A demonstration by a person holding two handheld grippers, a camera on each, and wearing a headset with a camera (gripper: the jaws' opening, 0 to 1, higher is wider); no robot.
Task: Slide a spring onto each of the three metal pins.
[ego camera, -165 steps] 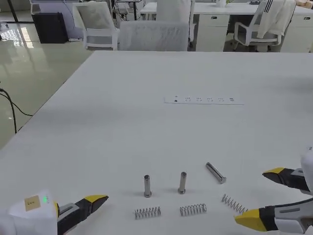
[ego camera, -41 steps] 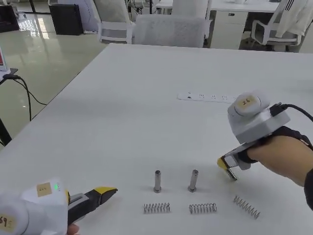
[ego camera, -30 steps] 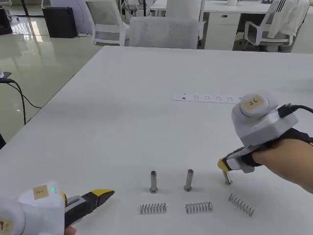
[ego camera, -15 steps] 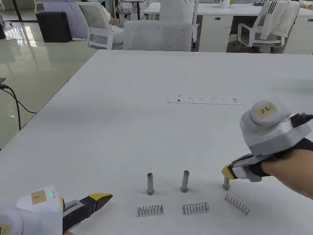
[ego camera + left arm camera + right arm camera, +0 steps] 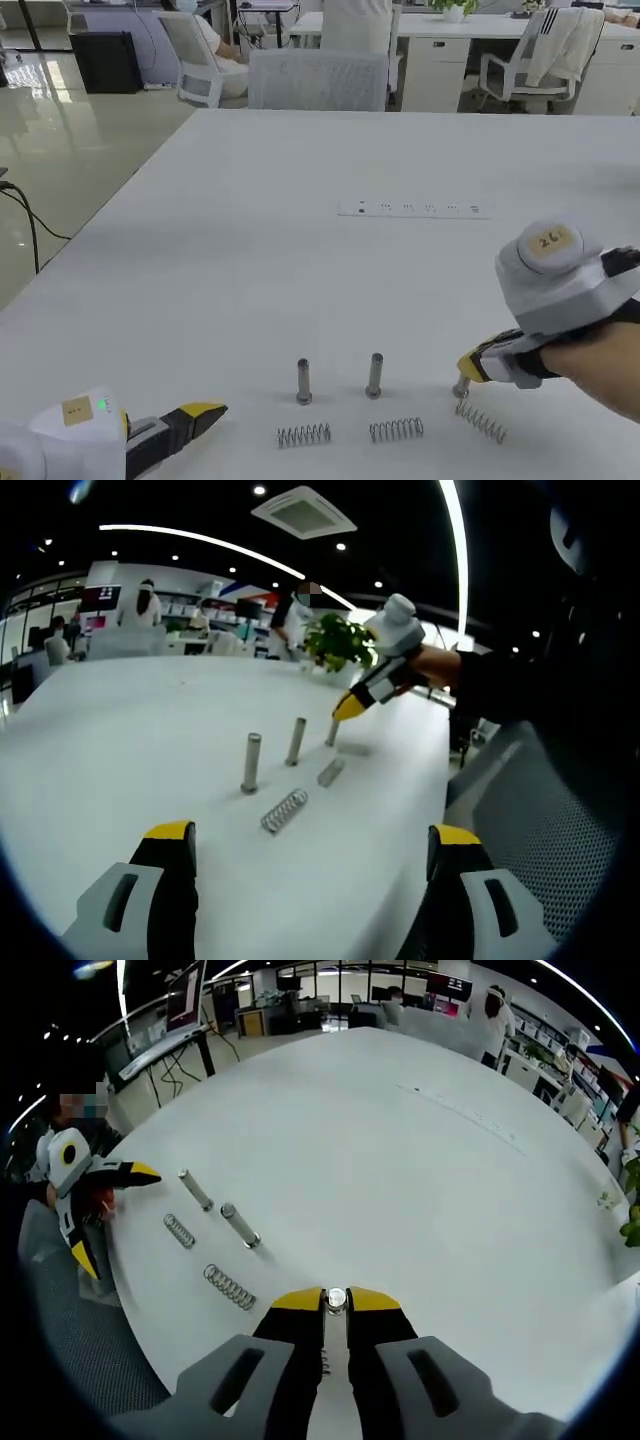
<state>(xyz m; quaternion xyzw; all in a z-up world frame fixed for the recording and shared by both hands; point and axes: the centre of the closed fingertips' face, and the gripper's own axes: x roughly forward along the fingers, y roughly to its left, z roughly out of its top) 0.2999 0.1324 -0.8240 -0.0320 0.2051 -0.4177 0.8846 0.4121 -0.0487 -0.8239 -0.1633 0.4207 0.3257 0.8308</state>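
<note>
- The fingers (image 5: 482, 365) of the right gripper (image 5: 468, 372) are pinched together on the third pin (image 5: 462, 386) in the head view. A few seconds ago that pin lay on its side on the table (image 5: 300, 200); now it stands at the right end of the row.
- Same view, counted: three pins, with the left pin (image 5: 303, 381) and middle pin (image 5: 374, 375) also upright. Three springs lie flat in front of them: left spring (image 5: 303, 435), middle spring (image 5: 396, 430), right spring (image 5: 481, 423). No spring is on a pin, so I'd say the threading is all still to do.
- The left gripper (image 5: 203, 412) sits low at the left.
- Left gripper view: its own fingers (image 5: 170, 835) are wide apart and hold nothing. I count three standing pins but make out only two springs.
- Right gripper view: the third pin's round head (image 5: 336, 1300) shows clamped between the yellow tips. Two pins and two springs lie off to the left.
</note>
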